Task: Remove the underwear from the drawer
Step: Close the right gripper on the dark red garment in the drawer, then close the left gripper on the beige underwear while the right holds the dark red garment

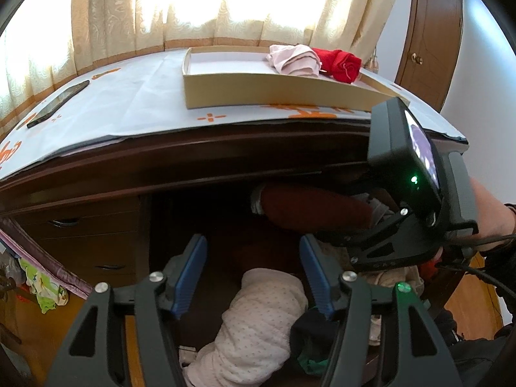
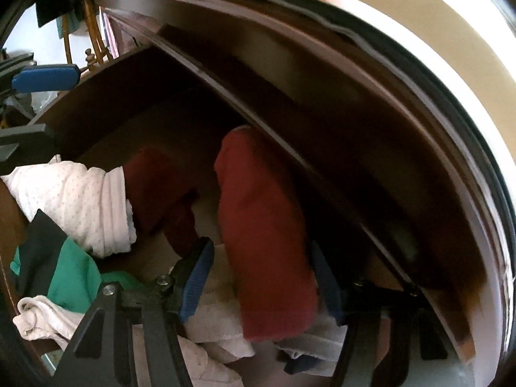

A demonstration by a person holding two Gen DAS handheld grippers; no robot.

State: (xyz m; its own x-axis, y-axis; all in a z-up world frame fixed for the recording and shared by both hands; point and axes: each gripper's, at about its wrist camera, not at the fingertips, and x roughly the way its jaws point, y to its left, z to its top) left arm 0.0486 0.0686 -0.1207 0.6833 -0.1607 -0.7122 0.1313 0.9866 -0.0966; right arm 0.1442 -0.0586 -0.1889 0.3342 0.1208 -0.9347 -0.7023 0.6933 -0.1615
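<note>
Item: open drawer (image 2: 106, 122) beneath the desk (image 1: 135, 96), stocked with rolled underwear.

Contents: a dark red roll (image 2: 264, 235) at the back under the desk edge; a white dotted roll (image 2: 74, 203) toward the front; a green and dark garment (image 2: 64, 267); pale pieces below.

Already out: a pink piece (image 1: 295, 59) and a bright red piece (image 1: 342, 63) lie in the cardboard tray (image 1: 258, 88) on the desk, beside a phone (image 1: 58, 103).

Your right hand-held gripper (image 2: 261, 283): pointed steeply down into the drawer, jaws straddling the dark red roll. The blue pads sit close to its sides; whether they press on it yet, you cannot tell from here.

Your left hand-held gripper (image 1: 254, 277): jaws apart and empty, poised over the white dotted roll, clamped on nothing.

Step in hand: taking hold of the dark red roll, by my reading.

Next move calls for: a firm clamp on the roll, then a lift that draws it toward you, clear of the overhanging desk edge, without dragging its neighbours along.
</note>
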